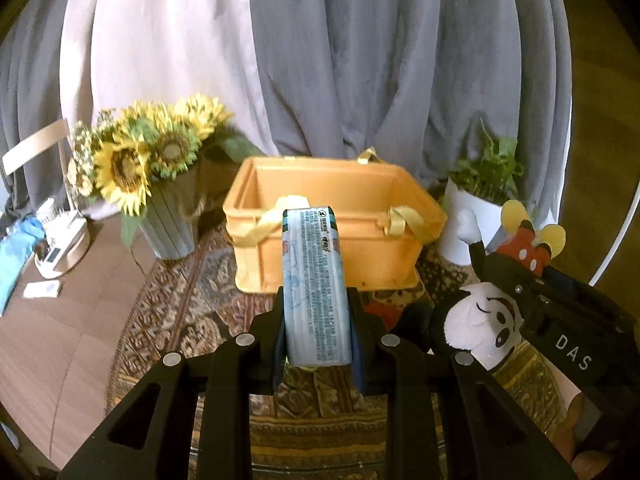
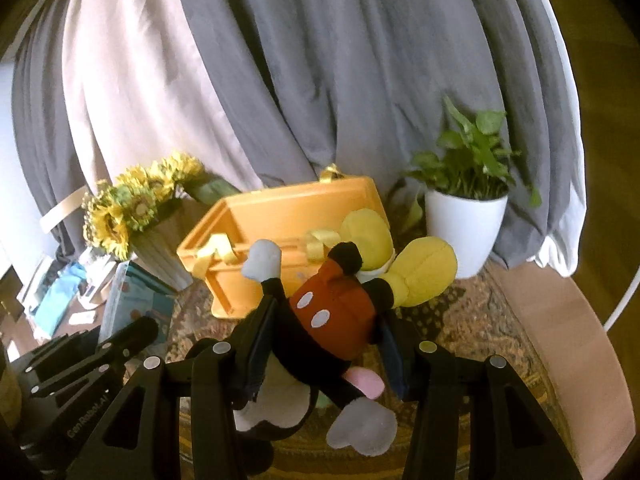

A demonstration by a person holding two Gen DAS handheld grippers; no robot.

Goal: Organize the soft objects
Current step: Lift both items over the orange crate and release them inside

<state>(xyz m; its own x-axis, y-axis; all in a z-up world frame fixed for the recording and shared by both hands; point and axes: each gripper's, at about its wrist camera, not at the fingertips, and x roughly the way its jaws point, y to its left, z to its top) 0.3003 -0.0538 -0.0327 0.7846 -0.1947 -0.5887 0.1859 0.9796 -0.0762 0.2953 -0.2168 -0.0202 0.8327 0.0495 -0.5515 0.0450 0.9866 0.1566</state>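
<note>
My left gripper (image 1: 318, 300) is shut on a pale blue soft pack of tissues (image 1: 314, 280), held edge-on above the patterned rug, in front of the orange bin (image 1: 340, 208). The bin is open on top and has yellow ribbon handles. My right gripper (image 2: 324, 320) is shut on a Mickey Mouse plush (image 2: 332, 320), gripping its red-shorts body, with its yellow shoes toward the bin (image 2: 280, 216). The plush (image 1: 488, 320) and the right gripper show at the right of the left wrist view. The tissue pack (image 2: 136, 304) shows at the left of the right wrist view.
A grey vase of sunflowers (image 1: 160, 168) stands left of the bin. A white pot with a green plant (image 2: 464, 220) stands right of it. Grey and pale curtains hang behind. A patterned rug (image 1: 180, 300) covers the wooden table. Small white items (image 1: 56, 248) lie far left.
</note>
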